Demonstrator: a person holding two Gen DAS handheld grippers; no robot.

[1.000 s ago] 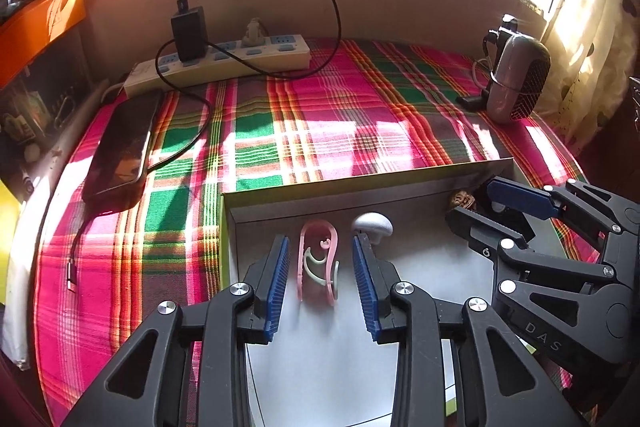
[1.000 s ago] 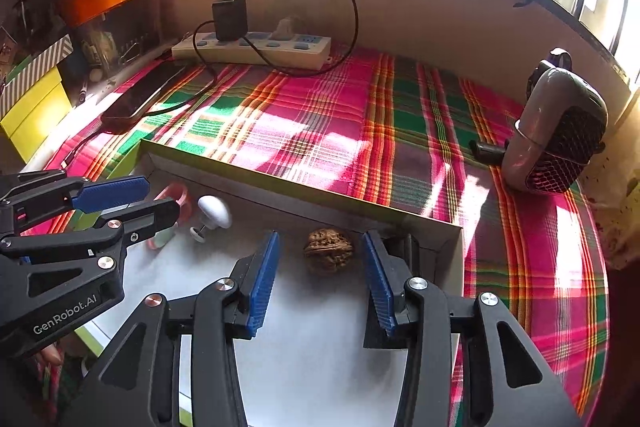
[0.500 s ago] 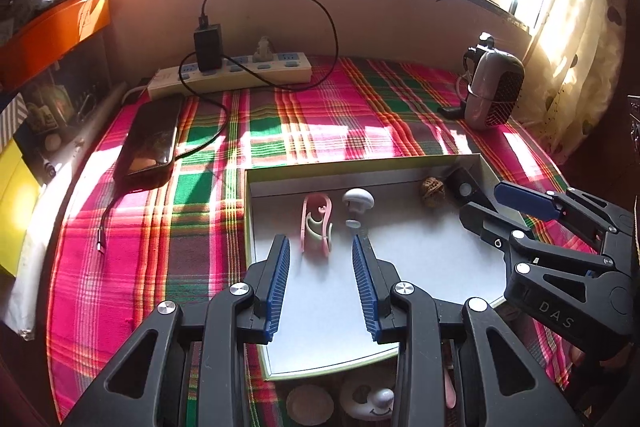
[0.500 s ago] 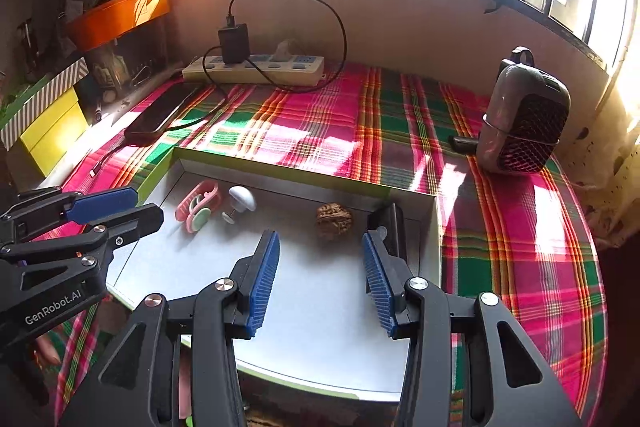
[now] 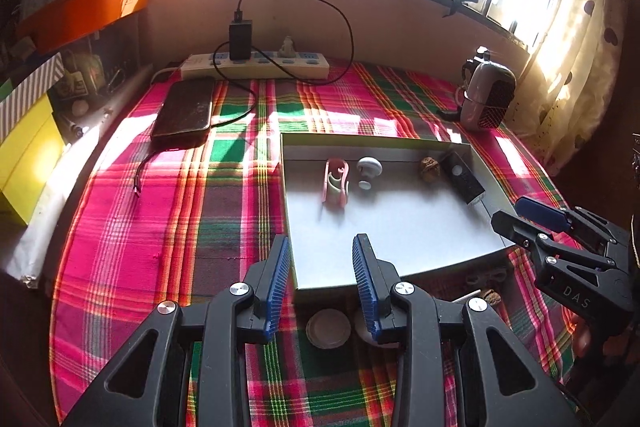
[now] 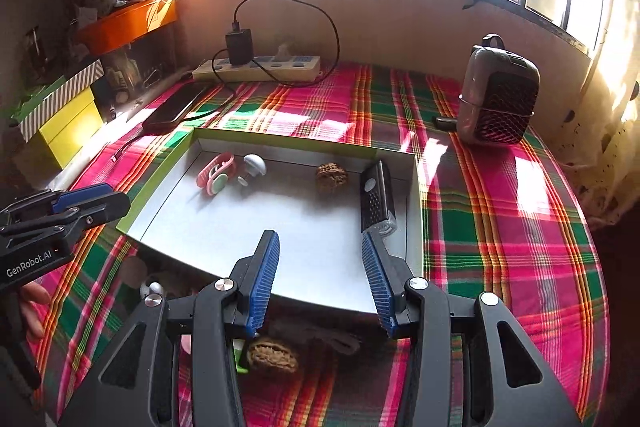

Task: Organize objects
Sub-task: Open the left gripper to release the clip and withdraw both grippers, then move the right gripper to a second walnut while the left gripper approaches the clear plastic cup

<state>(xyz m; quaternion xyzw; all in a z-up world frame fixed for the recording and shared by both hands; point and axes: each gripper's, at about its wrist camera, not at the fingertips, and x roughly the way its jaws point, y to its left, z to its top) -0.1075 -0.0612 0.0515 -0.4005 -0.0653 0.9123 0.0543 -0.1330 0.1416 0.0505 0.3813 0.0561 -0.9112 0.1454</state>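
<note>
Both claws hung open, empty: left claw (image 5: pixel 322 283), right claw (image 6: pixel 320 283). Tray (image 6: pixel 416 227) lay just ahead of both. Loose walnut (image 6: pixel 272 357) sat just under right claw. Best approach, I judged: drop straight, straddle nut, squeeze gently.

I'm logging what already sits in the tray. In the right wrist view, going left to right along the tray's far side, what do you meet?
Pink clip → white knob → walnut → black rectangular device lying along the tray's right wall.
</note>
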